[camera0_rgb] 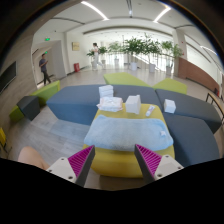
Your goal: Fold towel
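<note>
A pale blue towel (128, 130) lies spread flat over a round yellow table (115, 160), just ahead of my fingers. My gripper (114, 160) is open and empty, its pink pads (80, 162) apart at either side of the table's near edge. The towel's near edge lies a little beyond the fingertips. Neither finger touches the towel.
Several white folded cloths or boxes (112, 100) stand at the table's far side, with another white one (169, 105) on the blue-grey sofa (70, 100) that curves round the table. Beyond are potted plants (140, 48) and a standing person (44, 68).
</note>
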Available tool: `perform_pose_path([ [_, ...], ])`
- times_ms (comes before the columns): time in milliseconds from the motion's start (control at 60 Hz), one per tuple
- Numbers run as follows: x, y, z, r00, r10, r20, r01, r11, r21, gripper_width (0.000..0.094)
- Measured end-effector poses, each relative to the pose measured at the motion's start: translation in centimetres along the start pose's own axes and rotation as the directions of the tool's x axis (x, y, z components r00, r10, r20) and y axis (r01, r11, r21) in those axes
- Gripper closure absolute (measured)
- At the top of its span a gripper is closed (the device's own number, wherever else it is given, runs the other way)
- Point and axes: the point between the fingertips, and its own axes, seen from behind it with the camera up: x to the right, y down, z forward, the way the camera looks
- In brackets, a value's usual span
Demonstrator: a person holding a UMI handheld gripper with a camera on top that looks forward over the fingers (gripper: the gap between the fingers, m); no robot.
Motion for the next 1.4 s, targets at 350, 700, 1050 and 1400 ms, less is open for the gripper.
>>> perform_pose_path([
  [350, -11.3, -2.7, 17.1, 0.99, -0.1, 0.104, 0.102, 0.995, -0.012, 0.013],
  [700, -7.3, 0.4, 22.7, 0.994, -0.104, -0.02, 0.103, 0.993, -0.062, 0.0598],
  [1050, -6.7, -0.9, 22.0, 0.983, -0.179, -0.034, 0.18, 0.983, 0.026, 0.0926],
  [1400, 11.0, -8.7, 14.0, 0.981, 0.095, -0.167, -0.066, 0.983, 0.174, 0.0927],
])
